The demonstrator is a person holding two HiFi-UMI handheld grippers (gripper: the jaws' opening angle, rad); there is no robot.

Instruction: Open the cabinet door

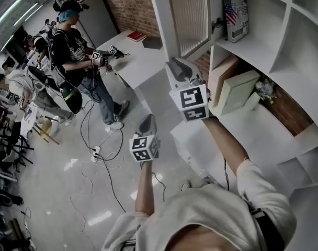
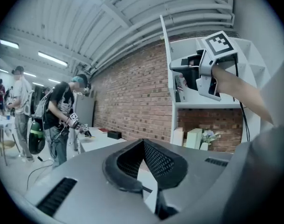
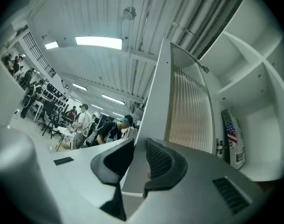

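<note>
Swinging outward is judged next: the white-framed ribbed-glass cabinet door [image 3: 157,97] is pinched edgewise by the right gripper [image 3: 139,147]; the left gripper [image 2: 143,144] is closed, empty.

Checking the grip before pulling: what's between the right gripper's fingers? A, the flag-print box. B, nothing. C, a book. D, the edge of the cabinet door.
D: in the right gripper view, the right gripper has its fingers closed on the white edge of the cabinet door.
</note>
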